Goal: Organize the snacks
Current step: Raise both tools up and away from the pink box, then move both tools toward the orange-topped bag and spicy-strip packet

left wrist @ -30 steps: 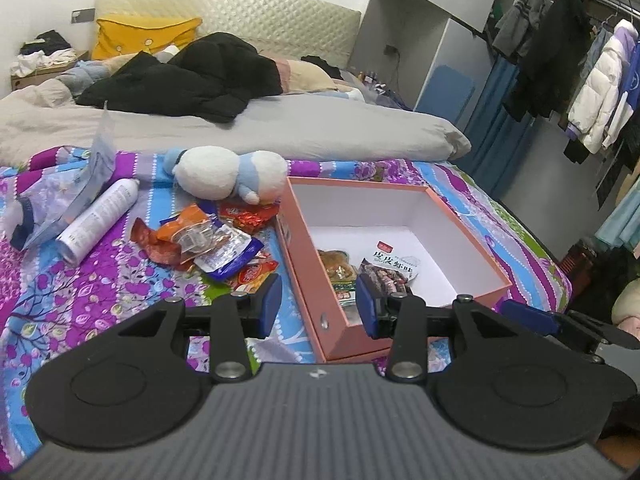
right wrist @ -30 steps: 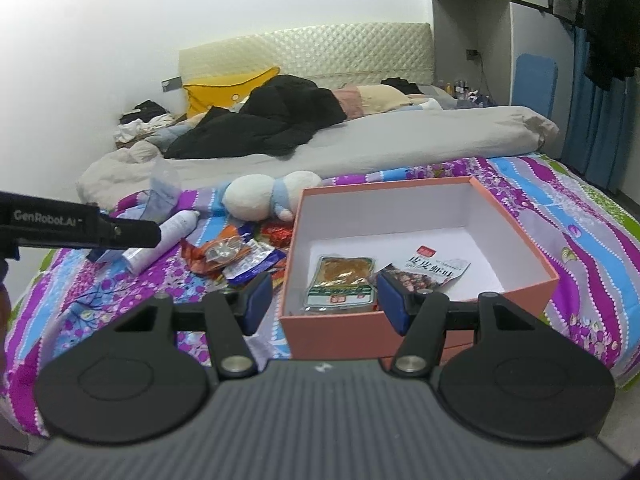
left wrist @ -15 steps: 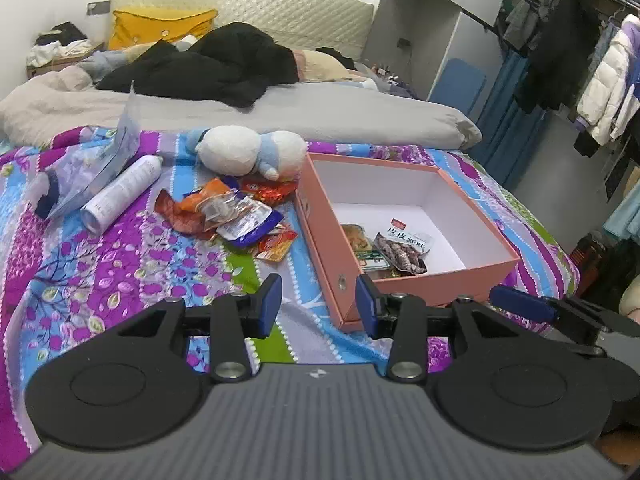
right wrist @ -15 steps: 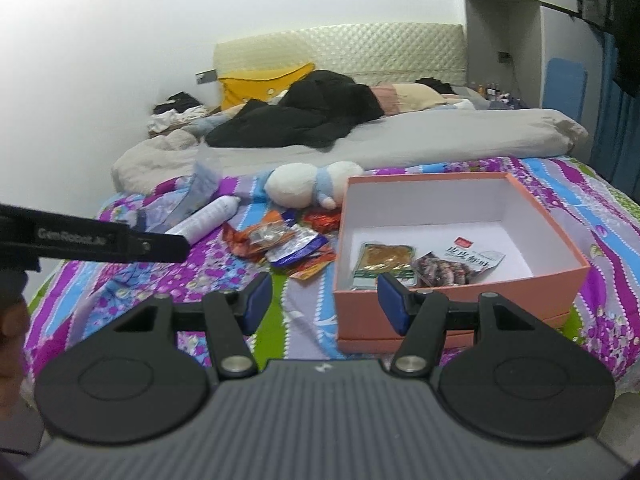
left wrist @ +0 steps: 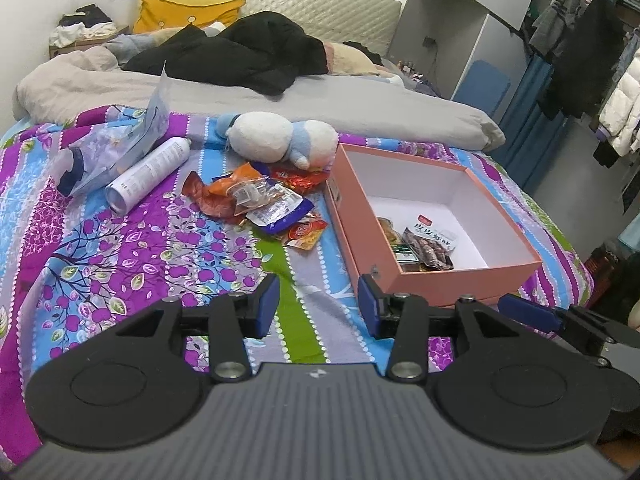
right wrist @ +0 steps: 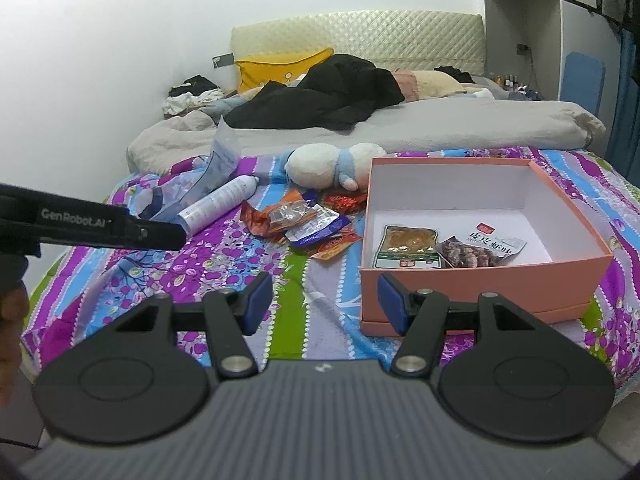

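A pink open box point(left wrist: 472, 278) point(right wrist: 480, 284) with a white inside sits on the bed at right. Two snack packets lie in it: a brown one point(right wrist: 408, 246) and a clear one with dark snacks point(right wrist: 480, 250) point(left wrist: 430, 246). A pile of loose snack packets point(left wrist: 260, 206) point(right wrist: 308, 226) lies left of the box. My left gripper point(left wrist: 318, 306) is open and empty, low over the bedspread, short of the pile. My right gripper point(right wrist: 325, 304) is open and empty near the box's front left corner.
A white plush toy point(left wrist: 280, 140) point(right wrist: 324, 164) lies behind the pile. A white spray can point(left wrist: 148, 174) point(right wrist: 218, 204) and a clear plastic bag point(left wrist: 120, 148) lie at left. A grey duvet point(left wrist: 280, 100) and black clothes point(left wrist: 240, 56) lie further back. The left gripper's body point(right wrist: 92, 228) shows at left in the right wrist view.
Both grippers have drawn back and to the left from the box, so the box and the snack pile look further away. Both jaws stay open and empty.
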`<action>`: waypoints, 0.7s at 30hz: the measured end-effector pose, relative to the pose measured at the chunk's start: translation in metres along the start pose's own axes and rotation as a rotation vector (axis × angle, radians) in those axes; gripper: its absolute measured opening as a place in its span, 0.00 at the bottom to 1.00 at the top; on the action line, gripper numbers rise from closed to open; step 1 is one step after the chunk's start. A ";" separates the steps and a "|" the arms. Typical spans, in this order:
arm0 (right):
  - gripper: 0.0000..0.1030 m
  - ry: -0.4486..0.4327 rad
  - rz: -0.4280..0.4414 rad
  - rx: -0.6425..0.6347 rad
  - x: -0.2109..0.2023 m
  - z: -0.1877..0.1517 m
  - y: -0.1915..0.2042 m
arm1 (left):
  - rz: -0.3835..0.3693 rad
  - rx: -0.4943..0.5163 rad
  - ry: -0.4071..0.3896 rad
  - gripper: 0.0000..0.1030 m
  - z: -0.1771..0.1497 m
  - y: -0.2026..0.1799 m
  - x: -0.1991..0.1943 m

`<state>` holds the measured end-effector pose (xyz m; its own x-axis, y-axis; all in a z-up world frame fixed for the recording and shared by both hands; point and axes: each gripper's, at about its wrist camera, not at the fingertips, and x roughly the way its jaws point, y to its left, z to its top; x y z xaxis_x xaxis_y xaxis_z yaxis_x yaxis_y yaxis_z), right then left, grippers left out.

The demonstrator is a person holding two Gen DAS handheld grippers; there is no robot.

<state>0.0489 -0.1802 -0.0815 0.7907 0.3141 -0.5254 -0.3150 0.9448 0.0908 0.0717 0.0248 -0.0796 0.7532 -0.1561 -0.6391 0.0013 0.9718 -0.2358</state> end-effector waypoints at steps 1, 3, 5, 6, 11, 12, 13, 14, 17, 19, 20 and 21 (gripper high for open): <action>0.59 0.001 0.002 0.001 0.002 0.001 0.001 | 0.001 -0.001 0.002 0.48 0.001 0.001 0.002; 0.59 0.002 0.003 0.003 0.006 0.002 0.001 | 0.005 -0.005 0.007 0.48 0.003 0.004 0.007; 0.59 0.008 0.004 0.003 0.012 0.004 0.002 | 0.010 -0.013 0.014 0.48 0.006 0.008 0.012; 0.59 0.010 0.005 0.002 0.015 0.005 0.002 | 0.013 -0.017 0.017 0.48 0.008 0.009 0.015; 0.59 0.020 0.006 -0.005 0.030 0.010 0.002 | 0.027 -0.027 0.034 0.49 0.017 0.018 0.033; 0.59 0.021 0.006 -0.007 0.033 0.011 0.002 | 0.029 -0.030 0.037 0.49 0.019 0.020 0.037; 0.59 0.023 0.006 -0.008 0.036 0.013 0.002 | 0.031 -0.032 0.040 0.49 0.021 0.022 0.041; 0.59 0.024 0.007 -0.010 0.040 0.014 0.002 | 0.032 -0.031 0.043 0.49 0.023 0.023 0.045; 0.59 0.034 0.012 -0.016 0.052 0.019 0.002 | 0.038 -0.035 0.056 0.49 0.029 0.028 0.060; 0.59 0.039 0.015 -0.022 0.059 0.021 0.002 | 0.041 -0.039 0.063 0.49 0.033 0.032 0.069; 0.59 0.041 0.017 -0.026 0.064 0.023 0.003 | 0.043 -0.041 0.067 0.49 0.035 0.033 0.073; 0.59 0.043 0.019 -0.031 0.068 0.025 0.004 | 0.046 -0.044 0.070 0.49 0.037 0.035 0.078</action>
<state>0.1149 -0.1525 -0.0960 0.7612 0.3270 -0.5601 -0.3466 0.9350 0.0749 0.1550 0.0533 -0.1105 0.7041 -0.1252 -0.6990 -0.0618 0.9698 -0.2360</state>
